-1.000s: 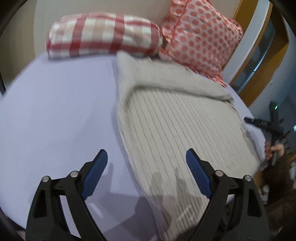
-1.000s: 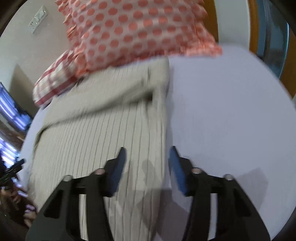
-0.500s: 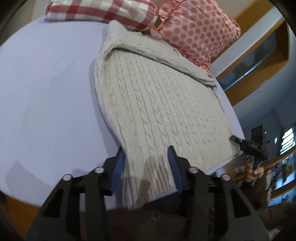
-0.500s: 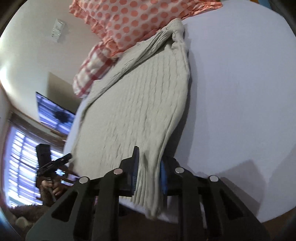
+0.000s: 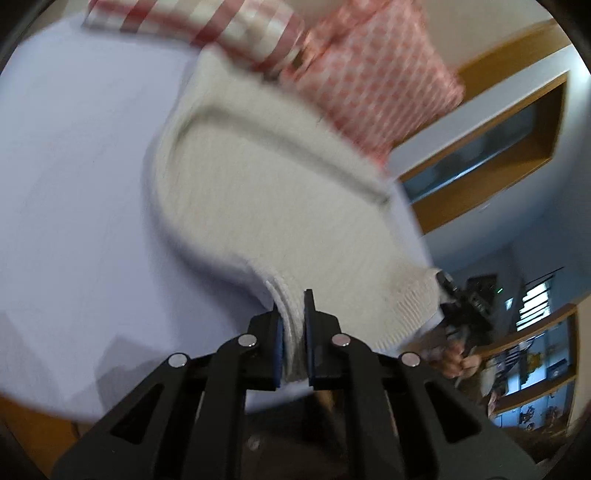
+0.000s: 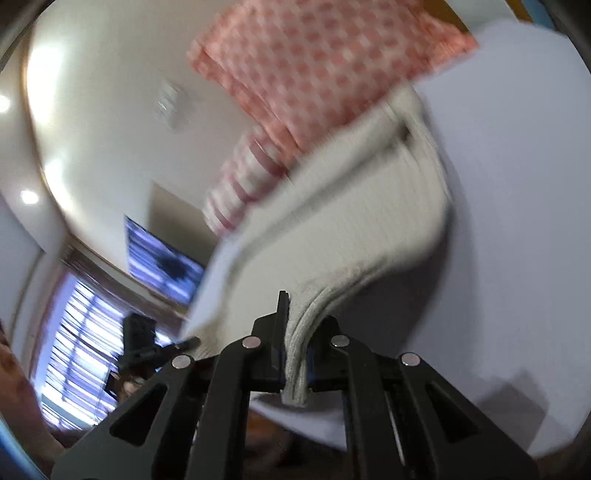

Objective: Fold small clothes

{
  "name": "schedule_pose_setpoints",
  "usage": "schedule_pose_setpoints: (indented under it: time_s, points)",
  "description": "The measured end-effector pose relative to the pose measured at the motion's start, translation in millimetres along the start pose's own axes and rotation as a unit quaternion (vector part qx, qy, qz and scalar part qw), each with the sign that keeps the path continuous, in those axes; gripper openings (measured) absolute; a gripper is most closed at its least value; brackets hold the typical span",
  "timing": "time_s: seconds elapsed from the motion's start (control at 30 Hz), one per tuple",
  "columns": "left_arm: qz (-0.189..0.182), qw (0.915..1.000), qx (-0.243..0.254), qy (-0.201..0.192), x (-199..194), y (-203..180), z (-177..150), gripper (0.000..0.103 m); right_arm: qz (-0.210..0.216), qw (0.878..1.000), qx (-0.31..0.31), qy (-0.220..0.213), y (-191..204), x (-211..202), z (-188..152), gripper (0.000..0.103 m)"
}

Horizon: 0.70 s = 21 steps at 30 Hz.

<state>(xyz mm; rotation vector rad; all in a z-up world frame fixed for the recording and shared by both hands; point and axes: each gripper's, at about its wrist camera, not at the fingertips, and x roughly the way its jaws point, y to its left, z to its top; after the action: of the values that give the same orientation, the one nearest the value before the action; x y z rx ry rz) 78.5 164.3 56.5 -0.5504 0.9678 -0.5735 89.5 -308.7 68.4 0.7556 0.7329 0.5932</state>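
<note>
A cream cable-knit sweater (image 5: 273,206) lies on a lavender bed sheet (image 5: 74,184), its far end by the pillows. My left gripper (image 5: 293,314) is shut on the sweater's near hem at its left corner and lifts it off the sheet. My right gripper (image 6: 295,325) is shut on the hem's right corner of the sweater (image 6: 332,236), also raised. The hem hangs bunched between each pair of jaws. Both views are blurred by motion.
A red-checked pillow (image 5: 192,22) and an orange polka-dot pillow (image 5: 369,77) lie at the head of the bed. The sheet (image 6: 517,221) spreads bare to the right of the sweater. The bed's near edge is just below the grippers. A wall television (image 6: 162,266) hangs at left.
Both grippers went from open over the sweater to shut on its near hem corners. The hem has risen off the sheet and the sweater's near part is lifting toward the pillows.
</note>
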Motion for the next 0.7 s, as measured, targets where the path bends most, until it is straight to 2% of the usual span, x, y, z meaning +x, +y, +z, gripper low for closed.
schedule_pose_setpoints:
  time_s: [0.1,0.2,0.23,0.33,0.4,0.47,0.57,0.63,0.7]
  points:
    - [0.001,0.9989,0.010,-0.046,-7.1,-10.9,54.3,0.009,0.015,0.999,-0.002,-0.033,13.7,13.6,49.7,0.008]
    - [0.032,0.9960,-0.009,-0.083,6.5,-8.0,127.6,0.009,0.013,0.998,0.011,-0.067,11.2,33.2,101.5,0.008]
    - [0.040,0.9953,-0.015,-0.087,11.4,-6.6,142.2,0.009,0.001,0.997,0.022,-0.080,6.6,48.1,124.1,0.008]
    - [0.098,0.9882,-0.033,-0.113,46.3,4.5,209.0,0.009,-0.045,0.992,0.055,-0.106,-19.7,87.1,168.4,0.008]
    - [0.122,0.9856,-0.051,-0.106,73.2,14.9,237.2,0.009,-0.081,0.988,0.077,-0.104,-43.9,115.0,185.7,0.008]
    - [0.155,0.9822,-0.064,-0.086,99.4,30.5,257.1,0.009,-0.114,0.984,0.101,-0.091,-67.7,142.3,194.8,0.008]
    - [0.194,0.9768,-0.074,-0.050,132.3,47.9,268.7,0.010,-0.163,0.976,0.129,-0.064,-95.3,174.7,200.8,0.008]
    - [0.193,0.9763,-0.093,-0.032,139.6,58.8,270.9,0.014,-0.181,0.971,0.151,-0.039,-106.1,182.0,204.7,0.008]
    - [0.165,0.9790,-0.115,-0.033,131.5,68.8,272.8,0.014,-0.184,0.972,0.143,-0.031,-102.8,177.4,210.1,0.011]
